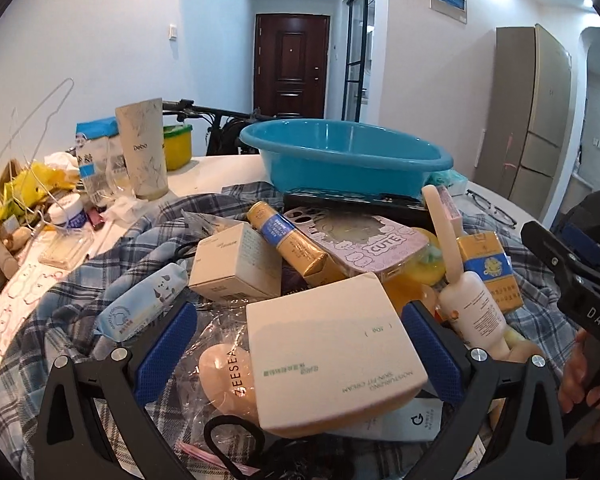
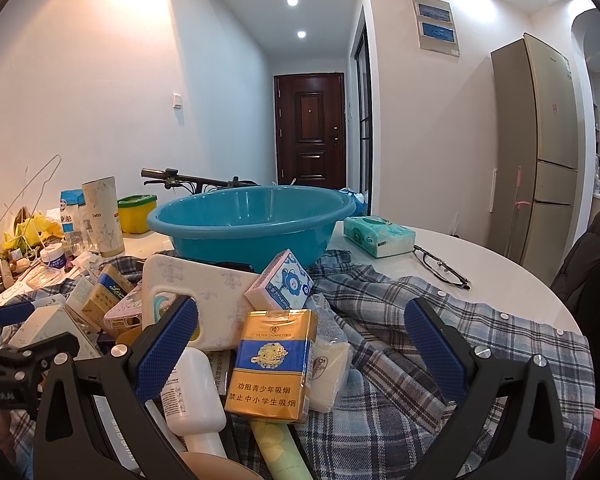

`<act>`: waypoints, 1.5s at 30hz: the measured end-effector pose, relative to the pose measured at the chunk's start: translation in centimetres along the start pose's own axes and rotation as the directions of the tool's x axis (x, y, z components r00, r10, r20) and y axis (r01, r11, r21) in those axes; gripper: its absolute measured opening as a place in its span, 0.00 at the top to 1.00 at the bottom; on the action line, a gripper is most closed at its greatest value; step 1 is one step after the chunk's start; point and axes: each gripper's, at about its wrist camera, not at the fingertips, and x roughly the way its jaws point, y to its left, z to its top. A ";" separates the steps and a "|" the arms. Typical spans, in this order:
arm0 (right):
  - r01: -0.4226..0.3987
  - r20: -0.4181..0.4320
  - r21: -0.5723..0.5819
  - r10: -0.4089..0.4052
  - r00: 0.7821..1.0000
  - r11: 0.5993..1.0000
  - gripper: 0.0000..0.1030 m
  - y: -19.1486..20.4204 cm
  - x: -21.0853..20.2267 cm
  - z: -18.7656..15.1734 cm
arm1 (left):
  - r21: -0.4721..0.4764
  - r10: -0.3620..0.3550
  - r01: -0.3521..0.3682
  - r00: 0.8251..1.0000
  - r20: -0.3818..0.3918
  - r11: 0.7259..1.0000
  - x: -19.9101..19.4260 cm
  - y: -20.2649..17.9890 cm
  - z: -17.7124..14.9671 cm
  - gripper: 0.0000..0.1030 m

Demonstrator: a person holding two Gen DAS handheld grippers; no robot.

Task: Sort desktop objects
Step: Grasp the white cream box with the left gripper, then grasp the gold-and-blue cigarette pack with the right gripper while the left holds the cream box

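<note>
A: Left wrist view: the left gripper (image 1: 300,344) hangs with jaws spread wide, and the cream box (image 1: 332,356) lies between its blue pads, touching neither as far as I can see.

B: Then that looks like the pick. Where would it go?

A: Probably the blue basin (image 1: 348,156), straight ahead beyond the pile on the plaid shirt (image 1: 80,292). I'd centre the pads on the box's two long sides before closing; it lies tilted on a wrapped sponge (image 1: 224,376), so a skewed pinch may tip it.

B: And the other one?

A: The right gripper (image 2: 300,348) is also spread and holds nothing; the cigarette pack (image 2: 272,364) stands between its fingers, a white bottle (image 2: 192,392) just left of it. Lift straight up, or neighbours will slide.
</note>
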 end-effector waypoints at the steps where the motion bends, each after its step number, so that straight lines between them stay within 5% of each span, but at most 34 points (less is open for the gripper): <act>1: 0.000 0.000 0.000 0.000 1.000 1.000 0.00 0.0 0.0 0.0 | -0.003 -0.005 0.005 1.000 -0.001 1.000 0.0 0.1 0.0 0.00; 5: -0.002 -0.001 0.000 0.002 1.000 1.000 0.00 -0.1 0.0 0.0 | 0.027 0.015 -0.015 1.000 0.023 1.000 -0.3 -0.2 0.2 0.05; 6: -0.003 -0.002 -0.001 0.003 1.000 1.000 0.00 0.0 0.0 0.0 | 0.048 0.021 -0.023 0.999 0.036 0.999 -0.5 -0.5 0.2 0.26; 7: -0.003 -0.003 -0.001 0.003 1.000 1.000 0.00 0.0 0.0 0.0 | 0.068 0.027 -0.029 0.999 0.036 0.997 -0.5 -0.8 0.2 0.36; 12: -0.009 -0.029 -0.002 0.009 1.000 1.000 0.00 0.0 0.4 0.1 | 0.076 0.048 -0.055 0.994 0.095 0.996 -1.3 -1.4 0.2 0.37; 22: 0.008 -0.009 -0.021 -0.008 1.000 1.000 0.00 0.4 0.1 0.1 | 0.056 0.054 -0.073 0.956 0.290 0.996 -4.9 -0.9 0.8 0.37; 26: 0.023 -0.027 -0.032 -0.024 0.999 0.999 0.00 0.6 0.5 0.1 | 0.069 0.058 -0.083 0.951 0.304 0.994 -5.3 -1.3 0.9 0.37; 30: 0.016 -0.090 -0.039 -0.019 0.996 0.999 0.00 0.7 1.7 0.2 | 0.106 0.111 -0.156 0.931 0.347 0.982 -5.8 -2.3 0.6 0.37; 38: 0.040 -0.289 -0.079 -0.061 0.955 0.996 0.00 1.7 5.2 -0.7 | 0.061 0.084 -0.105 0.955 0.285 0.993 -4.6 -1.5 1.1 0.37; 45: 0.053 -0.349 -0.081 -0.078 0.934 0.995 0.03 1.2 7.0 -0.6 | 0.037 0.084 -0.097 0.958 0.273 0.995 -4.4 -1.1 1.0 0.37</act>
